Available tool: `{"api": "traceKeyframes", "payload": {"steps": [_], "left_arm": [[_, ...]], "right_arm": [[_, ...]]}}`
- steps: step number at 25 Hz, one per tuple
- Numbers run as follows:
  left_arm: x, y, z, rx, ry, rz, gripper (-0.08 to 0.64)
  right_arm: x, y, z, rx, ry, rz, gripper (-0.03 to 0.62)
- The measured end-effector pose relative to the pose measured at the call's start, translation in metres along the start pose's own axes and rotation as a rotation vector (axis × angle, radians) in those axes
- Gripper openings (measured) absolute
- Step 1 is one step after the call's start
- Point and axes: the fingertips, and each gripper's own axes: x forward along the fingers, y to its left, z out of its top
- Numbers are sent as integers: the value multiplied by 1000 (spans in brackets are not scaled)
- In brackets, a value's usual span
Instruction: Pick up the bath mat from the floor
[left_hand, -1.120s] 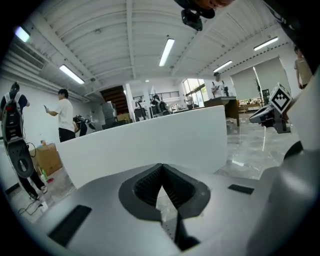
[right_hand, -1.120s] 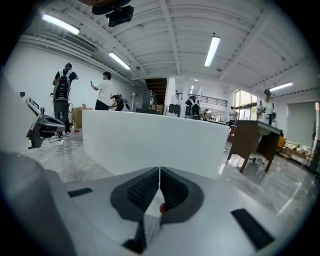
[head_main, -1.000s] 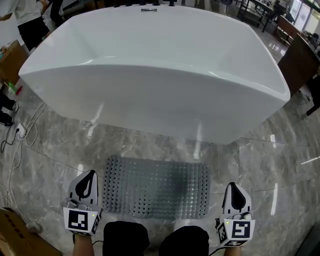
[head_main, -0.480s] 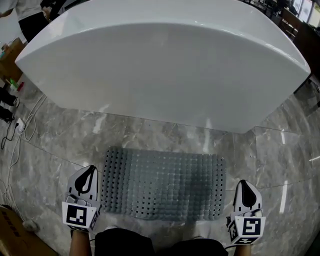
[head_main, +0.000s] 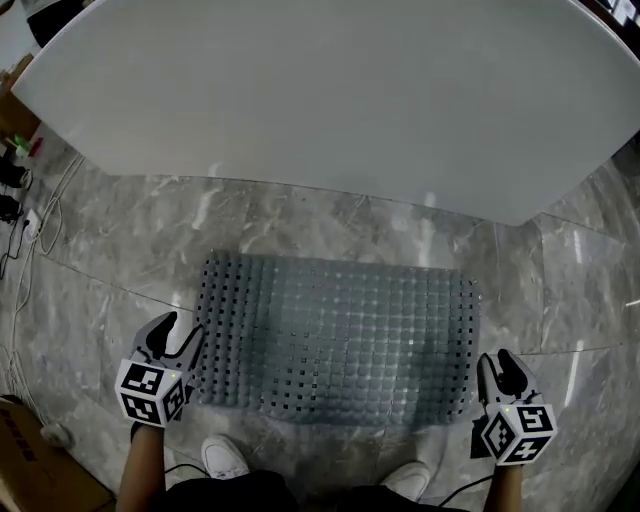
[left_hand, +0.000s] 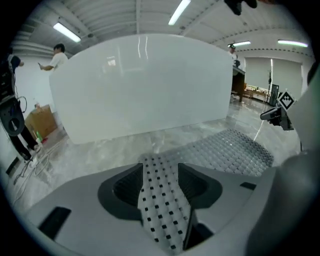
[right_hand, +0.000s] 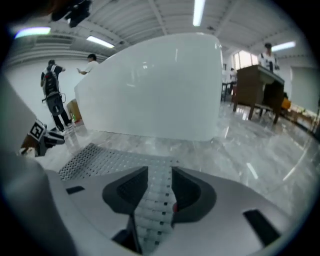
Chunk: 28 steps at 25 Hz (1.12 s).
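Note:
A grey perforated bath mat (head_main: 335, 340) lies flat on the marble floor in front of a white bathtub (head_main: 330, 90). My left gripper (head_main: 178, 336) is low at the mat's left edge. Its jaws have just been opening, and the mat's (left_hand: 160, 200) near left corner shows in the gap between them, not pinched. My right gripper (head_main: 498, 366) is at the mat's right edge. Its jaws have also just been opening, with the mat's (right_hand: 152, 200) edge in the gap, untouched by the pads. From each gripper the other one shows across the mat.
Cables and a power strip (head_main: 25, 230) lie on the floor at left, with a cardboard box (head_main: 20, 450) at bottom left. My shoes (head_main: 225, 458) stand just behind the mat. A wooden desk (right_hand: 255, 80) and standing people are far off.
Both grippers have dropped toward the floor at the mat's two ends, and their jaws have gone from shut to open. The head view has come lower and closer to the mat.

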Motion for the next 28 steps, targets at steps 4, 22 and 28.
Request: {"api": "traceKeyframes", "payload": {"steps": [4, 22, 28], "left_arm": [[36, 16, -66, -71, 191, -12, 238], [80, 31, -146, -226, 388, -76, 310], [80, 29, -144, -201, 387, -66, 296]], "right_arm": [[28, -12, -64, 4, 220, 23, 246], [75, -35, -157, 60, 552, 24, 318], [76, -32, -153, 14, 589, 28, 316]]}}
